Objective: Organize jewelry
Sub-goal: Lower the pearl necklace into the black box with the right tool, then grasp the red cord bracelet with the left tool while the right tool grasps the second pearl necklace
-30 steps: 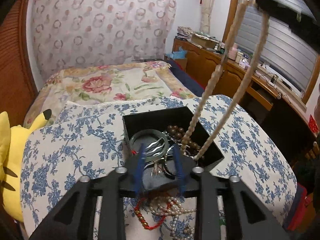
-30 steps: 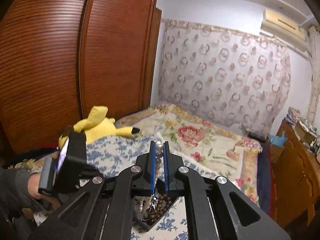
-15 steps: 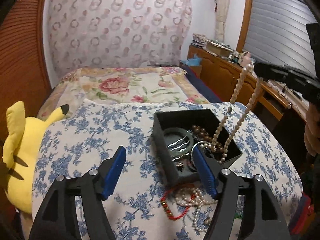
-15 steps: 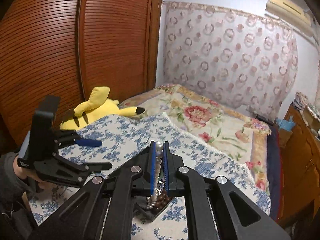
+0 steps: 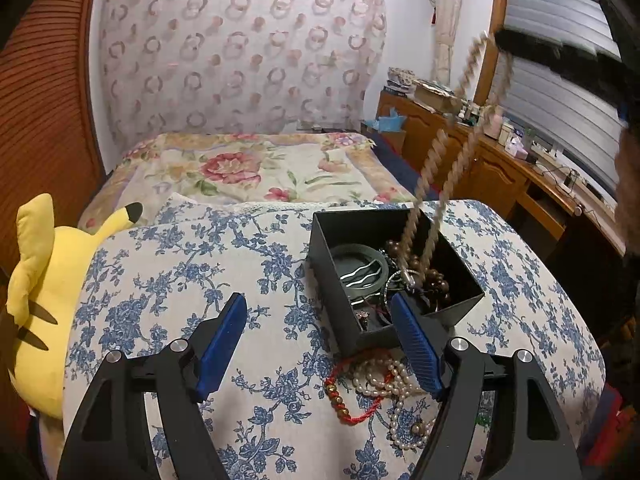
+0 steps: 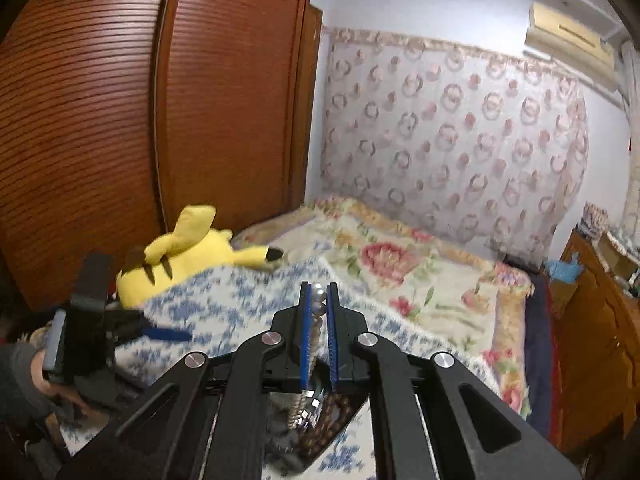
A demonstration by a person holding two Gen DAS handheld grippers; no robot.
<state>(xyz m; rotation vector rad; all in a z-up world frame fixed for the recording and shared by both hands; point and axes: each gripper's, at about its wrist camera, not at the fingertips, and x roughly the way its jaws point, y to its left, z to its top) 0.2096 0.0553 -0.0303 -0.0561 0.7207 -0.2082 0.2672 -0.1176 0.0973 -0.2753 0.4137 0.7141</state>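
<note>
Two strands of the pearl necklace hang from our right gripper, whose fingers clench its top bead, straight down into the black box. Our left gripper stays spread and empty, nearer the box.

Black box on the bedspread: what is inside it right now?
Inside the black box: a dark green bangle around silvery wavy pins, brown wooden beads, small pieces, and the lower end of the pearl strand hanging from the right gripper. What lies under the pile is hidden.

Motion-blurred pearl necklace; box behind right gripper.
</note>
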